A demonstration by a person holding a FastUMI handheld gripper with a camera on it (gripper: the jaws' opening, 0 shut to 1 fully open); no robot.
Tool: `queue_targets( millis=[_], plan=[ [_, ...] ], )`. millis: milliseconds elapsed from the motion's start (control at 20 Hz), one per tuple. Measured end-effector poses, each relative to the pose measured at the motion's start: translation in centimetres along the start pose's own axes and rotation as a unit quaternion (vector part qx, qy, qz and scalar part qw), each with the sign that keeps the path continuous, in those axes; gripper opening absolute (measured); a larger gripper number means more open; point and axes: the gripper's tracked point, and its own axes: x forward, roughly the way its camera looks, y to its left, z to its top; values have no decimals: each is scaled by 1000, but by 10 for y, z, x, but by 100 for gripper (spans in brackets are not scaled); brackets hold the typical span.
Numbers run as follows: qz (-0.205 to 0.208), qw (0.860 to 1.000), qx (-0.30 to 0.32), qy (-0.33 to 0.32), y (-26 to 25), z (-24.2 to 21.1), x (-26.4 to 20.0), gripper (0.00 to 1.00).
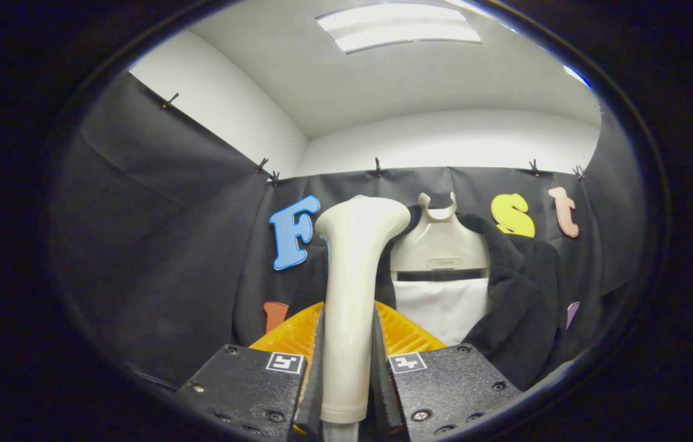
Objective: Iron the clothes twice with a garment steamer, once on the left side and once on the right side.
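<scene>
Clamped between the two fingers, the garment steamer (352,294) stands upright, its pale handle rising from the gripper (346,350) and ending in a head that bends over toward the clothes. Both fingers press on the handle from either side, so the grip is closed on the steamer, with the ribbed inner faces of the fingers showing to the left and right of the handle. A small square marker sits on top of each finger block.

Beyond the fingers, slightly to the right of the steamer's head, hangs a dark garment (521,301) with a fuzzy surface. It is draped over a pale hanger form (439,242) that has a forked hook at its top. Its front hangs open, and a white panel (442,307) shows in the opening below the hanger form. The steamer's head is near the garment's left shoulder; whether it touches the fabric is hard to tell from this angle, since the head overlaps the collar in the view.

Black cloth walls (156,258) close the booth behind and on both sides of the garment, pinned up with small clips along their top edge. Above them are white walls and a ceiling light (398,27).
</scene>
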Motion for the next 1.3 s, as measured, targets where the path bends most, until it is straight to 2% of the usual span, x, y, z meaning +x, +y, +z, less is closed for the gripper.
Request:
queue_targets(
  millis=[450, 1300],
  plan=[
    [29, 998, -4, 57, 9, -57, -27, 37],
    [39, 990, 10, 137, 3, -131, -90, 37]
  ],
)
